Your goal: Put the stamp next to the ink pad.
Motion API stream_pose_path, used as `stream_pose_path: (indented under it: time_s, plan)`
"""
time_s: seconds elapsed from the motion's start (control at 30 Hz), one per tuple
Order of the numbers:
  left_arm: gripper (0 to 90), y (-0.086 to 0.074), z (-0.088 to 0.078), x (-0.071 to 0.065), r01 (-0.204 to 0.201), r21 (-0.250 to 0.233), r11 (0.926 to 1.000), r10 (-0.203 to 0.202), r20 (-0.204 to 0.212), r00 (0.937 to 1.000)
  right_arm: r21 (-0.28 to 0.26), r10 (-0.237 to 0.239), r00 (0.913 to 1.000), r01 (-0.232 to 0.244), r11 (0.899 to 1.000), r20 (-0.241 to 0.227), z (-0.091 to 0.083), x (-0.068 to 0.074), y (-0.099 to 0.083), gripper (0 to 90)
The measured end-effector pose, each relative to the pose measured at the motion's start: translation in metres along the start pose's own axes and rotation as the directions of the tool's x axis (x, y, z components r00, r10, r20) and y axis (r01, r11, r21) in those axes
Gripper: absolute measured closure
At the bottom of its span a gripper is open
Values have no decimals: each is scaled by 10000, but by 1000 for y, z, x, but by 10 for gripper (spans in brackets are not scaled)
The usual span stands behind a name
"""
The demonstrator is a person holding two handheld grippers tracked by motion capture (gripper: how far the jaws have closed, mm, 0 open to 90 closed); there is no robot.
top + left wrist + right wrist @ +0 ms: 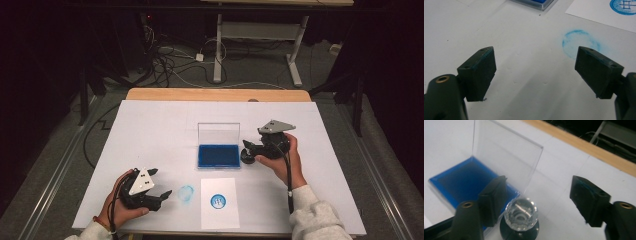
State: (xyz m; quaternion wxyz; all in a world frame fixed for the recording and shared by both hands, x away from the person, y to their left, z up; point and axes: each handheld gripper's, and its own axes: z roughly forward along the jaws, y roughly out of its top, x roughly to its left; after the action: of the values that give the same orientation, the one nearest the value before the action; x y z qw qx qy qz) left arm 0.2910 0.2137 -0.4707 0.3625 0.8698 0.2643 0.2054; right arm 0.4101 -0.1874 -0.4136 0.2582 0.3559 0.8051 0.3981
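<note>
A stamp with a faceted clear knob (522, 215) on a black base stands on the white table just right of the blue ink pad (461, 180). The pad's clear lid (504, 157) stands upright. My right gripper (537, 195) is open around the stamp: the knob is close to one pad and the other pad (586, 197) is well clear. In the high view the stamp (246, 157) sits by the ink pad (218, 155), at my right gripper (248, 150). My left gripper (535, 67) is open and empty, low over the table beside a blue ring smudge (580, 42).
A white sheet (219, 212) with a round blue print (218, 201) lies near the front edge, right of the smudge (186, 193). The white board (150, 130) covers a wooden table, whose far edge (218, 94) shows. Cables and desk legs lie on the floor beyond.
</note>
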Motion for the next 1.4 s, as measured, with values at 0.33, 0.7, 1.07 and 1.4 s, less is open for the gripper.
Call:
stream_pose_path:
  time_s: [0.33, 0.7, 1.07, 1.4]
  plan:
    - [168, 0, 0, 0, 24, -1, 10000, -24, -21, 10000, -631, 162, 9989, -134, 9979, 437, -13, 2, 9, 184]
    - [168, 0, 1, 0, 10, 48, 10000, -10, -16, 10000, -850, 78, 9986, -33, 9964, 527, -21, 6, 12, 167]
    - [168, 0, 1, 0, 19, 78, 10000, -19, 5, 10000, -1051, -271, 9985, 321, 9939, 482, -33, 13, 15, 172]
    - [168, 0, 1, 0, 12, 85, 10000, -12, -16, 10000, -1180, -638, 9969, 690, 9906, 469, -46, 19, 15, 172]
